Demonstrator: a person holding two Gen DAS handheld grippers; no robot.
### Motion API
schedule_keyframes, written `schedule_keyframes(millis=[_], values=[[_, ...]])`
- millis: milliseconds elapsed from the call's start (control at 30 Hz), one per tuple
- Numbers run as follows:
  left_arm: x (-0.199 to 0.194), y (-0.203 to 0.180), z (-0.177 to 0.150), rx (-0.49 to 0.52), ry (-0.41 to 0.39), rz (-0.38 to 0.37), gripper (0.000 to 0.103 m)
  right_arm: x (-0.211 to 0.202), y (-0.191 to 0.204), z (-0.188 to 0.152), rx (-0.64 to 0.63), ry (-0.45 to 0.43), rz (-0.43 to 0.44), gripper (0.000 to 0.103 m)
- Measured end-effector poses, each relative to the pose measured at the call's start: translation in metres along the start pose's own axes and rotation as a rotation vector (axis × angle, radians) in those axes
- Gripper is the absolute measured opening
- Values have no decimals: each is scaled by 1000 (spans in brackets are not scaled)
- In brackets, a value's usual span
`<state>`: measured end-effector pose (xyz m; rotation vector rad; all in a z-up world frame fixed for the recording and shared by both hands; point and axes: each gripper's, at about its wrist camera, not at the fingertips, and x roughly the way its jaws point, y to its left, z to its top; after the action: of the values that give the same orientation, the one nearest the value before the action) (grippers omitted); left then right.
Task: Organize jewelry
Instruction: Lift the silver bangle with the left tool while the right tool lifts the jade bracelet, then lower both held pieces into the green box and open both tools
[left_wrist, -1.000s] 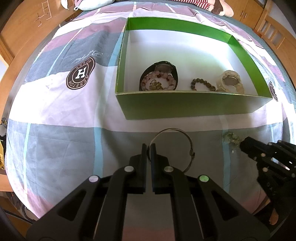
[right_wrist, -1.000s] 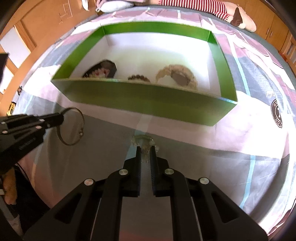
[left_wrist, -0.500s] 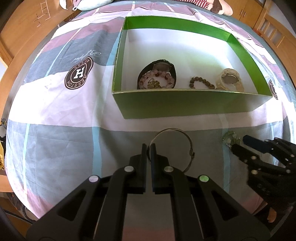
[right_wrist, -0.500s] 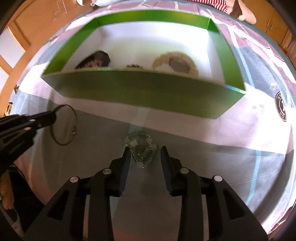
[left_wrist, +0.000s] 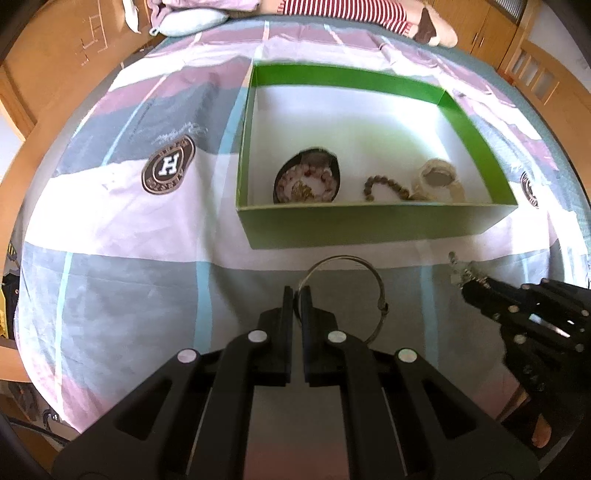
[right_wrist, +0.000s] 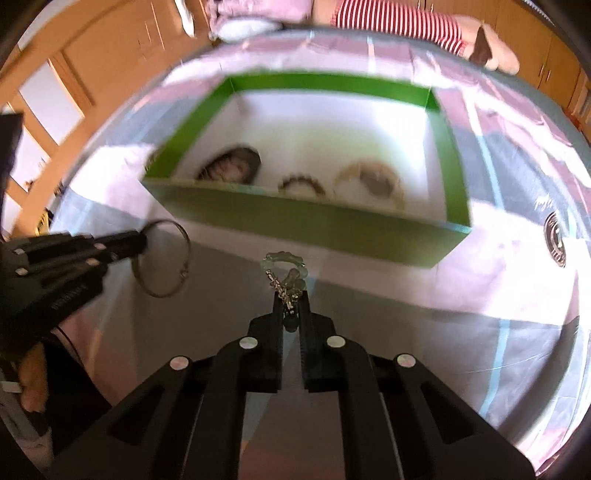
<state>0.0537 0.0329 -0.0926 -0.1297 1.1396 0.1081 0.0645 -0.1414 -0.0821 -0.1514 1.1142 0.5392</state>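
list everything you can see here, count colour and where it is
box: 1, green outside, white inside, open, on the bedspread
pink bead bracelet: 1, pink, in the box at its near left, on a dark oval piece
brown bead bracelet: 1, brown, in the box, near middle
cream bracelet: 1, cream, in the box, near right
silver bangle: 1, silver, in front of the box, in the left gripper
pale green bracelet: 1, pale green with a metal chain, in front of the box, in the right gripper
bedspread: 1, pink, grey and white patches
left gripper: 1, black, shut on the bangle
right gripper: 1, black, shut on the green bracelet
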Motion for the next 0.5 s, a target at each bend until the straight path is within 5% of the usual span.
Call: schedule_keyframes(millis=[200, 500], values=[[-31, -4, 18, -6, -61, -47, 4, -33, -7, 25, 35, -108, -7, 7], [-36, -16, 82, -39, -126, -143, 4, -18, -15, 81, 38, -139, -26, 7]])
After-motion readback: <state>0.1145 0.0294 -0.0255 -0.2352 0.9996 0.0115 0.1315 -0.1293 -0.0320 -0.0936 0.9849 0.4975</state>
